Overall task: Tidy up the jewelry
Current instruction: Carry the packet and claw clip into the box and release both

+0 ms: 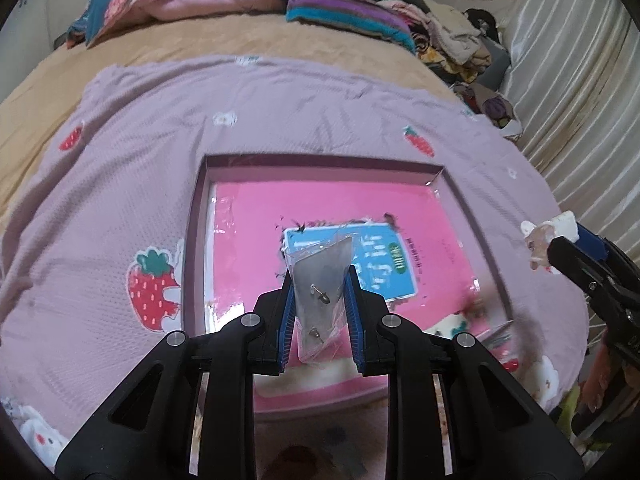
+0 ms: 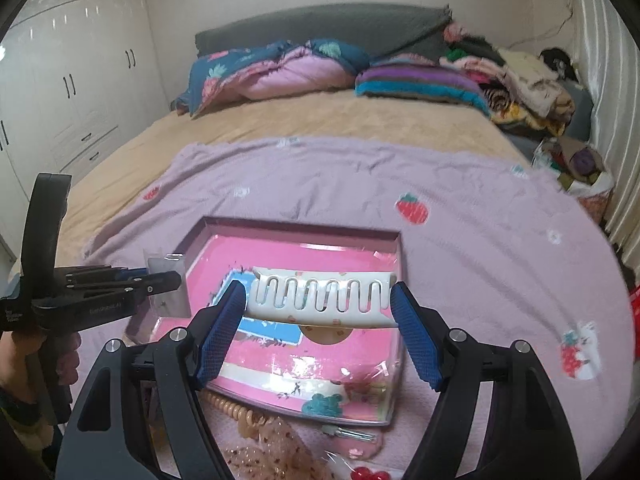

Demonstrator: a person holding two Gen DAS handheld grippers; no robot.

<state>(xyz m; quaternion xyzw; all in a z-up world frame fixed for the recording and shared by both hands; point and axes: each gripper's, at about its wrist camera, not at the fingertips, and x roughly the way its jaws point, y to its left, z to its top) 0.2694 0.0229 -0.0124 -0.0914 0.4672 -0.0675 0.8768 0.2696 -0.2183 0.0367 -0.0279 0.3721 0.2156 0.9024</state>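
In the left wrist view my left gripper (image 1: 320, 276) is shut on a small clear bag (image 1: 320, 292) that holds a grey card with two stud earrings. It hangs above the pink box (image 1: 320, 162), an open tray with a purple rim lying on the lilac strawberry blanket (image 1: 140, 168). My right gripper (image 2: 318, 294) is shut on a white toothed hair clip (image 2: 320, 298), gripped end to end, over the same pink box (image 2: 304, 227). The left gripper (image 2: 174, 278) with its bag (image 2: 168, 264) shows at the box's left edge.
A peach coil hair tie (image 2: 236, 408), a sheer spotted scrunchie (image 2: 276, 452), a small hairpin (image 2: 354, 435) and a red cherry piece (image 2: 368, 474) lie in front of the box. Folded quilts (image 2: 276, 70) and piled clothes (image 2: 520, 84) fill the bed's head. A white wardrobe (image 2: 72, 80) stands left.
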